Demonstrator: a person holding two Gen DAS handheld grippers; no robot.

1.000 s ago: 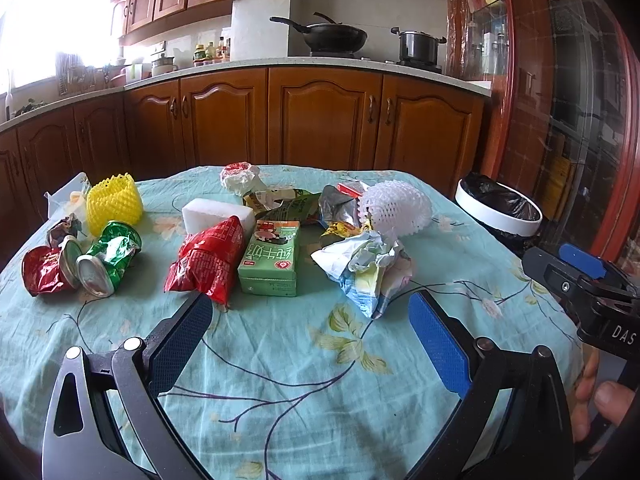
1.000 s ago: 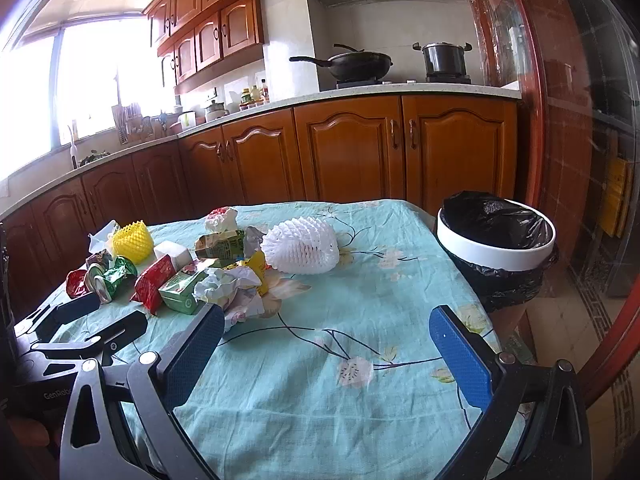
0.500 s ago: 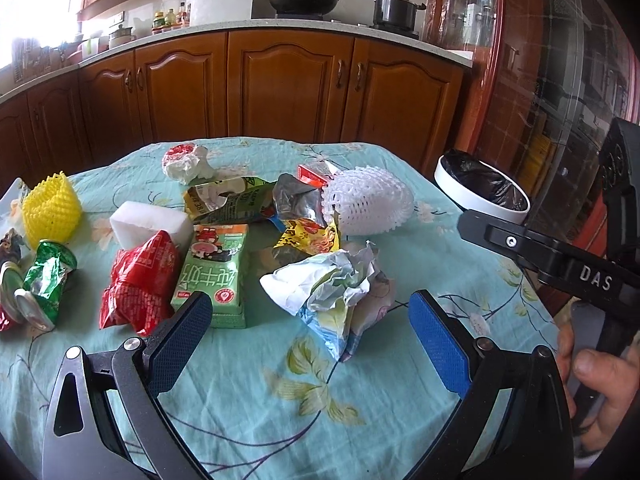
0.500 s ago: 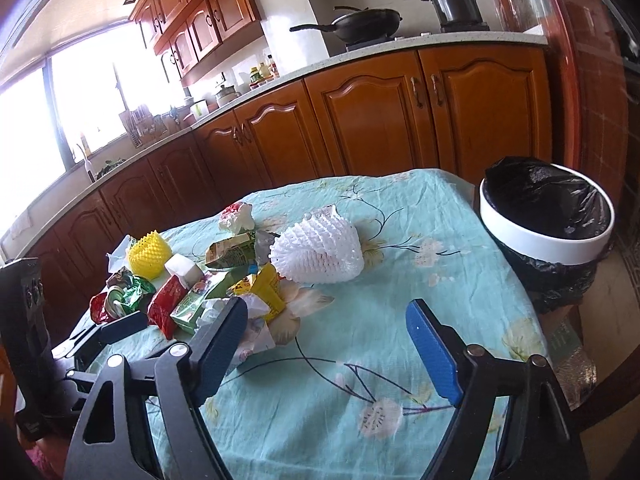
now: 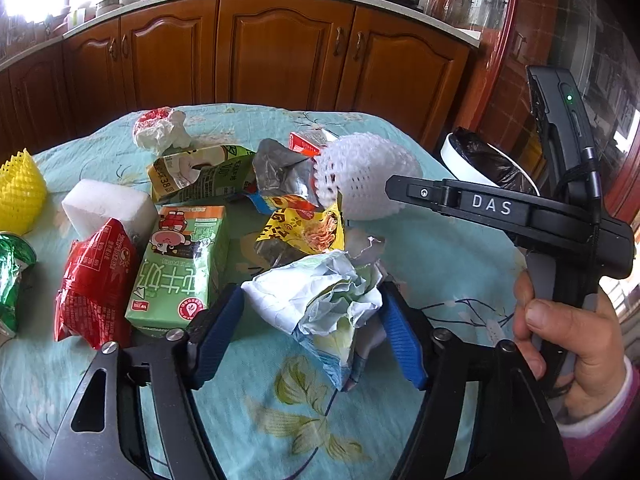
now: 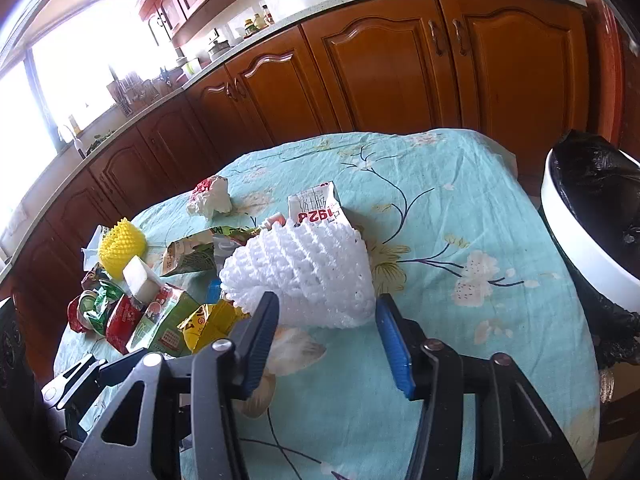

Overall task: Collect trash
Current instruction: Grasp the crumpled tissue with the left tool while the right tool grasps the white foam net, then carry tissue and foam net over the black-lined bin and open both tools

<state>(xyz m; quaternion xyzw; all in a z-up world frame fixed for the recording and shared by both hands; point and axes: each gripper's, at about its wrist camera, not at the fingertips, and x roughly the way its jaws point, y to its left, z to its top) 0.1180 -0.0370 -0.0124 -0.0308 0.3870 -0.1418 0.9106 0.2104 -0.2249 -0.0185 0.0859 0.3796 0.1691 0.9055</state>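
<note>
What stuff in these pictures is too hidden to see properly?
- Trash bin: the right wrist view's edge cuts it off, and its bottom inside is dark under the black liner.
- Red-and-white carton: its lower part sits behind the white foam net in the right wrist view.
- Crumpled wrapper: in the left wrist view, whether the left tongs touch it cannot be told.
- Green can: cut by the left wrist view's edge.

Both wrist views sit low and close over the table (image 5: 460, 248) — each facing the cabinets (image 6: 384, 72), sharing the trash pile.
</note>
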